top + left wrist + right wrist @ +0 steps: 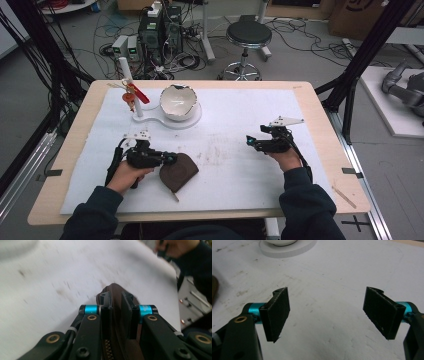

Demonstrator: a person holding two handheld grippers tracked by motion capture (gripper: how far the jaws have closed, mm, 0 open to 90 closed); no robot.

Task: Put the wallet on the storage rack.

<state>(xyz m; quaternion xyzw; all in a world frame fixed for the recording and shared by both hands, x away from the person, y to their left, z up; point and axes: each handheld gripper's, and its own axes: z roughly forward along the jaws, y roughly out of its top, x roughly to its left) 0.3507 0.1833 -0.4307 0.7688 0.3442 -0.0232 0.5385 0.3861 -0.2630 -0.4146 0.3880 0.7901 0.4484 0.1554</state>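
While your left hand-held gripper point(116, 315) clamps the brown pouch point(178, 171), keep it low.
It lies on the bench's white mat point(250, 165); bring the open right hand-held gripper point(327, 312) across before lifting.

The brown pouch point(178, 172) is looking like matt leather with a metal zip. The bowl point(178, 101) is gleaming as glossy white ceramic, and the table point(305, 90) edge is showing pale wood under a smudged white sheet point(240, 115).
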